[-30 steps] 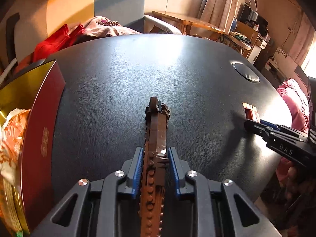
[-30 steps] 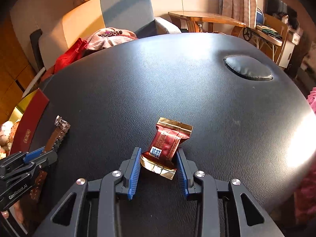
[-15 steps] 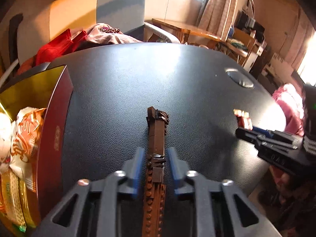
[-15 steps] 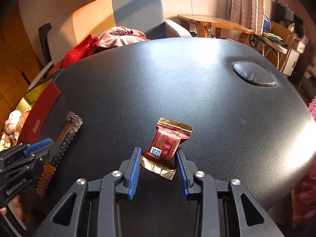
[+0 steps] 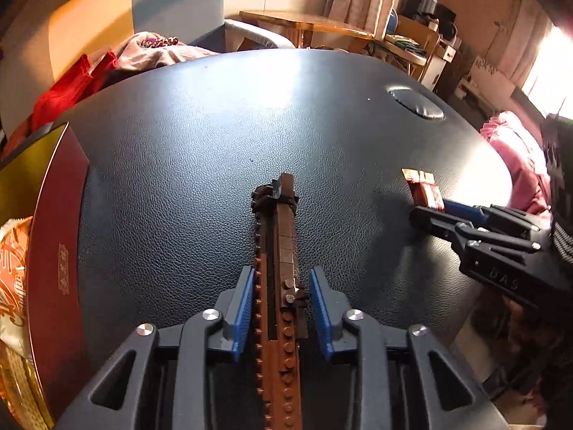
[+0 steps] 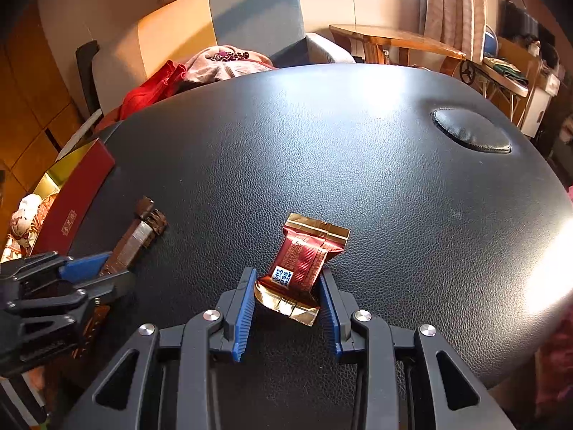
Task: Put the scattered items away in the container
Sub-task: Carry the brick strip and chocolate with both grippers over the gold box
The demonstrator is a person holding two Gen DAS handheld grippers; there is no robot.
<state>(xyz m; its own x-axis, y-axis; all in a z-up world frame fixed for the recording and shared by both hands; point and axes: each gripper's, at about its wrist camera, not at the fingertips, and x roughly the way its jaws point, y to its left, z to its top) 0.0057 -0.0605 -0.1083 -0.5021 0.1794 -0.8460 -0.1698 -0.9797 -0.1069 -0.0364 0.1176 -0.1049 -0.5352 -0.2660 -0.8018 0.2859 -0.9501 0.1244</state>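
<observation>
Brown brick strip (image 5: 277, 286) between closing left hand-held gripper (image 5: 281, 299) pads, untouched.

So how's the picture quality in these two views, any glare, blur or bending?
Left wrist view: sunlit sheen on the black table, blown-out window upper right, strong fisheye curve, sharp focus. Right wrist view: white glare washes out the table's right edge; the snack wrapper stays crisp.

"DAS" (faint, raised) stands on the right gripper (image 5: 444, 211).

Warm side sunlight, glare, fisheye distortion
</observation>
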